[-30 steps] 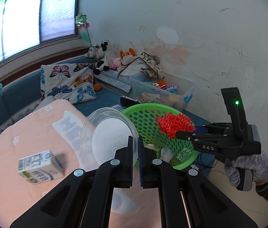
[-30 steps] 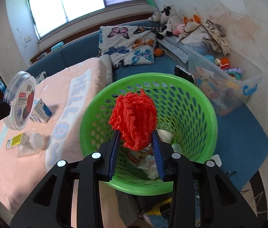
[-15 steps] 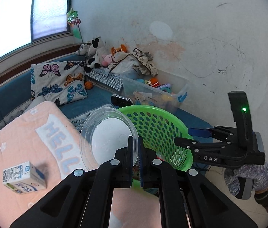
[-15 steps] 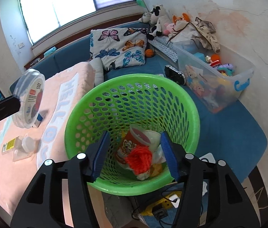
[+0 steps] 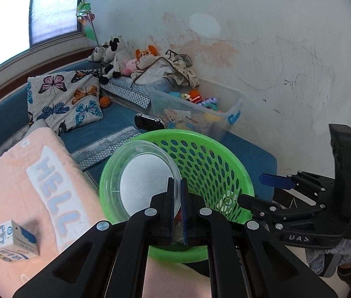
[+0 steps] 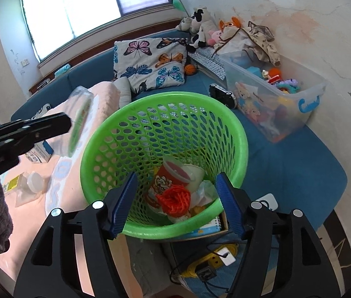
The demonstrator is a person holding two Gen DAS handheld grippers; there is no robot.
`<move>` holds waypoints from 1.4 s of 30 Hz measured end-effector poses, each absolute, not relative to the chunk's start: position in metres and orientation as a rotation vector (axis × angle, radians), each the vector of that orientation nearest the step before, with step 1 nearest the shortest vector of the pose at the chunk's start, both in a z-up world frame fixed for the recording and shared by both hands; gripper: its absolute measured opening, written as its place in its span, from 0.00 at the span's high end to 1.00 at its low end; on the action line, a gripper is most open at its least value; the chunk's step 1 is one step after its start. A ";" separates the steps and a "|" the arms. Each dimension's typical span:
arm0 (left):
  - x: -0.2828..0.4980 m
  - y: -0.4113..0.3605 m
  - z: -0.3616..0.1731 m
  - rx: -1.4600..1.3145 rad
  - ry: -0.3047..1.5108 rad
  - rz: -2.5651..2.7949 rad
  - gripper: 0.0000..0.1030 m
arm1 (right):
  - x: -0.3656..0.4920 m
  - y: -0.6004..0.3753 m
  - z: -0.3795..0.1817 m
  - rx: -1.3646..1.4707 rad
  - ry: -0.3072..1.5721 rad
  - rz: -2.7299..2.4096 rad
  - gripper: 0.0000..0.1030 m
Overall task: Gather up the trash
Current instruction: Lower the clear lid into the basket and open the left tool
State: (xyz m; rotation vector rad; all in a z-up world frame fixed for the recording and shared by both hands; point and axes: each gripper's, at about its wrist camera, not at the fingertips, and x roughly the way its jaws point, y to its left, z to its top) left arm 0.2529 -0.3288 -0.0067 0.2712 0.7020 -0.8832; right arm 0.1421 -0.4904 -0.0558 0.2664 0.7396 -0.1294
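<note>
Two grippers: left jaws pinching clear lid, right jaws opening over green basket.

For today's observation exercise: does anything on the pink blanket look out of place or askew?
Yes. A small milk carton lies tipped on the pink blanket, and a clear bottle lies on its side nearby: litter on bedding, not yet in the green basket.

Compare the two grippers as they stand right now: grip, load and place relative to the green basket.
The left gripper is shut on the rim of the clear plastic lid; the right gripper is opening with nothing between its pads. The left holds its load at the green basket's edge; the right hangs over the basket's mouth, above the orange mesh ball lying inside. Both are black with blue pads and point down toward the basket.
</note>
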 end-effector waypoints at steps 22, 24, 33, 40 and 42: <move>0.263 -0.341 -0.029 0.247 0.772 -0.870 0.91 | 0.133 -0.492 -0.050 0.281 0.707 -0.146 0.32; 0.265 -0.340 -0.029 0.237 0.778 -0.874 0.88 | 0.133 -0.492 -0.050 0.285 0.708 -0.144 0.32; 0.253 -0.329 -0.023 0.239 0.734 -0.880 0.60 | 0.127 -0.492 -0.054 0.309 0.707 -0.146 0.31; 0.242 -0.299 -0.008 0.233 0.686 -0.853 0.52 | 0.121 -0.488 -0.054 0.311 0.707 -0.138 0.29; 0.237 -0.289 -0.005 0.238 0.667 -0.832 0.50 | 0.119 -0.485 -0.052 0.308 0.700 -0.134 0.28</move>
